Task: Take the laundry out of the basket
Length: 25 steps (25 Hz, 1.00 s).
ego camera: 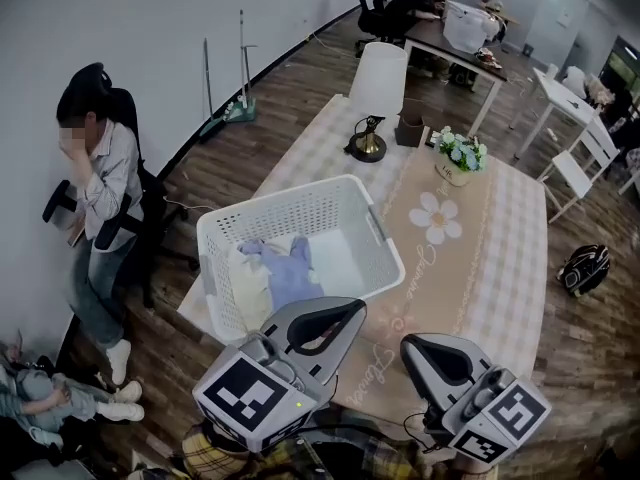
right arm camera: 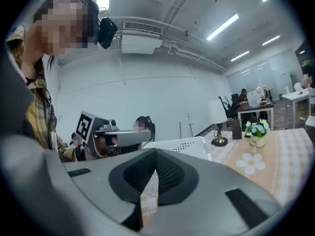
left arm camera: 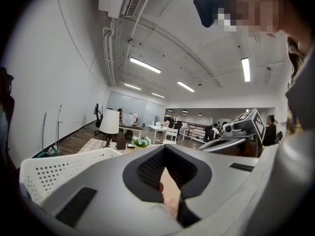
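Grey-shelled left gripper (ego camera: pixel 338 316) is clenched and empty, close before the near corner of the white basket (ego camera: pixel 283 201). Right gripper (ego camera: pixel 428 346) is likewise clenched and empty, over the desk (ego camera: pixel 520 268) to the basket's right. Laundry (ego camera: pixel 288 273) lies inside the basket, a lavender piece beside a pale yellow one. Beyond stand a lamp (ego camera: pixel 378 83) and a flower pot (ego camera: pixel 460 158).

Matt perforated plastic basket (ego camera: pixel 300 208), soft cloth laundry (ego camera: pixel 290 273)
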Motion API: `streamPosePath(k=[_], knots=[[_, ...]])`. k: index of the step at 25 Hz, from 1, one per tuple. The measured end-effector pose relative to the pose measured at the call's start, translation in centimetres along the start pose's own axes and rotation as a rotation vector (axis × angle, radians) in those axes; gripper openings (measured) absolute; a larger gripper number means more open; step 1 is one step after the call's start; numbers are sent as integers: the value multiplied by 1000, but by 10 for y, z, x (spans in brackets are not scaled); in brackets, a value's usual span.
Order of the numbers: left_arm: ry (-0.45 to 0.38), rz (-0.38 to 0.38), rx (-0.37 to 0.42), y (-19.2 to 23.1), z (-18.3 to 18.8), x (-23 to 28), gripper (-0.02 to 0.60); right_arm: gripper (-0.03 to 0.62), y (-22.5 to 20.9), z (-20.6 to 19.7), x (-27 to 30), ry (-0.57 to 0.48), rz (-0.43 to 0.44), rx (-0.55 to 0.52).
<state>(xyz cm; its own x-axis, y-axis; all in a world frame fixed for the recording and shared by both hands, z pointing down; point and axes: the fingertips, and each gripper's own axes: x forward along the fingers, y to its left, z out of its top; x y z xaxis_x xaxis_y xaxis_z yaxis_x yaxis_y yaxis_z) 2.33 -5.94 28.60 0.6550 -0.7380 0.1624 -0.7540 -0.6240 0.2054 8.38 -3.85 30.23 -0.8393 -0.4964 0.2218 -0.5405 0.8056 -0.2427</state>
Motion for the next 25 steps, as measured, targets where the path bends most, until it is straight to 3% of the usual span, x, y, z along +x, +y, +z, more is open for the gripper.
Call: streamPosePath(k=[9,14,20,25], knots=[[25,-63,73,118,23,-37,25,14,27,27,107,-18,-87,4],[98,-94,66,156,17,-43,25,14,35,34,149,4,-119,-12],[153,-124,120,189,8,-43,25,14,42,35,192,63,-114,-35],[262,-110,160,209,-12,-35,25,14,44,21,223,170,-50,-76]])
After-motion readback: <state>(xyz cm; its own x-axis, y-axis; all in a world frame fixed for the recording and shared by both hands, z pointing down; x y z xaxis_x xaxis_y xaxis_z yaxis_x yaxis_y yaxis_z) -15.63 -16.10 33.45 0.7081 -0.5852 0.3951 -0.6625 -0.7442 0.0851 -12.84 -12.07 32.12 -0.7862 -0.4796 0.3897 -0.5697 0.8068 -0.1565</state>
